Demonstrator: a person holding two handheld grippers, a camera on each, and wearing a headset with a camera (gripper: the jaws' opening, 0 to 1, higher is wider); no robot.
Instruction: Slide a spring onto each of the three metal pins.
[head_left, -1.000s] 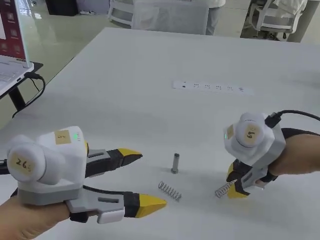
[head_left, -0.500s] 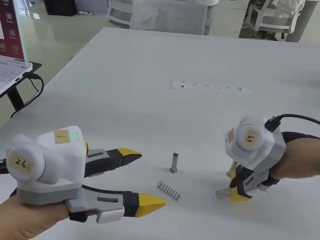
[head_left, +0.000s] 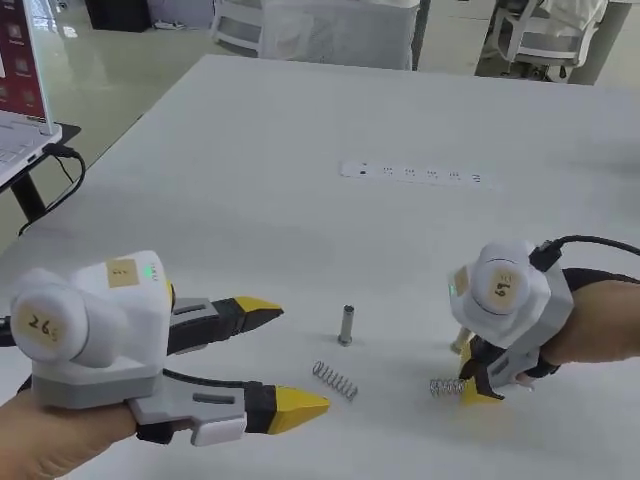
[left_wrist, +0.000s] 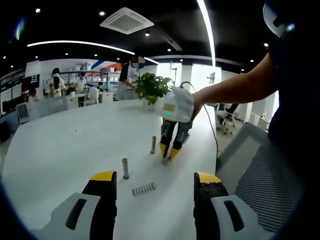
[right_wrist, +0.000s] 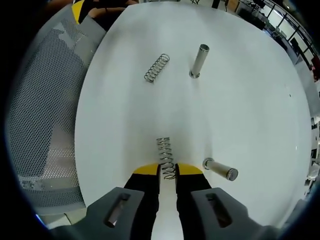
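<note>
My right claw (right_wrist: 167, 172) clamps one end of a spring (right_wrist: 164, 150) — the rest juts free, ready for the pin (right_wrist: 220, 169) just beside. Left claw (left_wrist: 155, 177) gapes, unloaded — second spring (left_wrist: 144, 189) near.

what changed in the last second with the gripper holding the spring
The right gripper, shut on a spring, sank a little toward the table, and the spring tipped from slanting to almost level. The left gripper stayed open and in place. The loose spring and the upright pin did not move.
</note>
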